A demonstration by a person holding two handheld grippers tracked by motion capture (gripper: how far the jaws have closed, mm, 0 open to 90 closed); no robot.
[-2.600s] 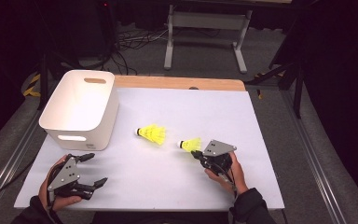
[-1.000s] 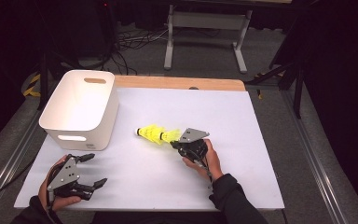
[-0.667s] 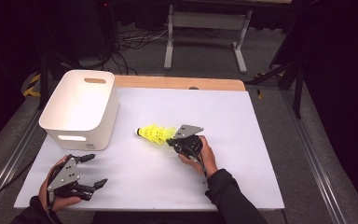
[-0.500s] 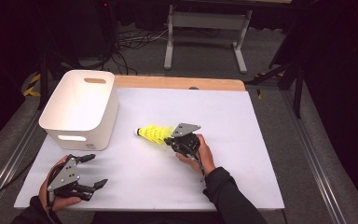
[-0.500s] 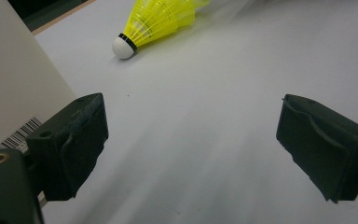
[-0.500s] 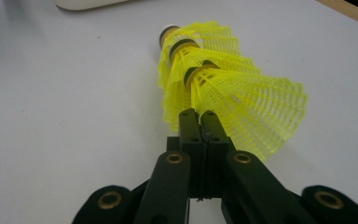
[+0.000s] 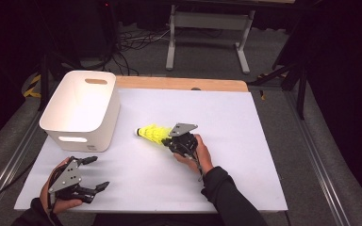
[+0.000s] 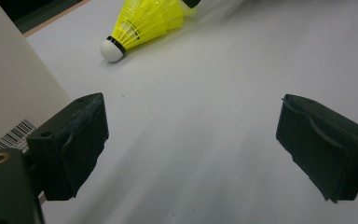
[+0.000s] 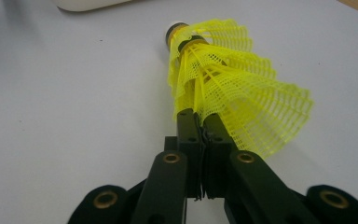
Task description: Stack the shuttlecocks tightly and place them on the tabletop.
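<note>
Yellow mesh shuttlecocks (image 7: pixel 154 133) now sit nested on the worktop (image 7: pixel 245 141) near the white bin (image 7: pixel 82 110), because we have slid one into the other with the right claw (image 7: pixel 170 138) pinching its skirt, while the left claw (image 7: pixel 94 172) idles wide.

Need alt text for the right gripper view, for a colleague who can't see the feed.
The right gripper, its two black jaws shut, pinches the mesh skirt of two nested yellow shuttlecocks that point away over the white table. The rounded bottom edge of a white bin shows at the top.
</note>
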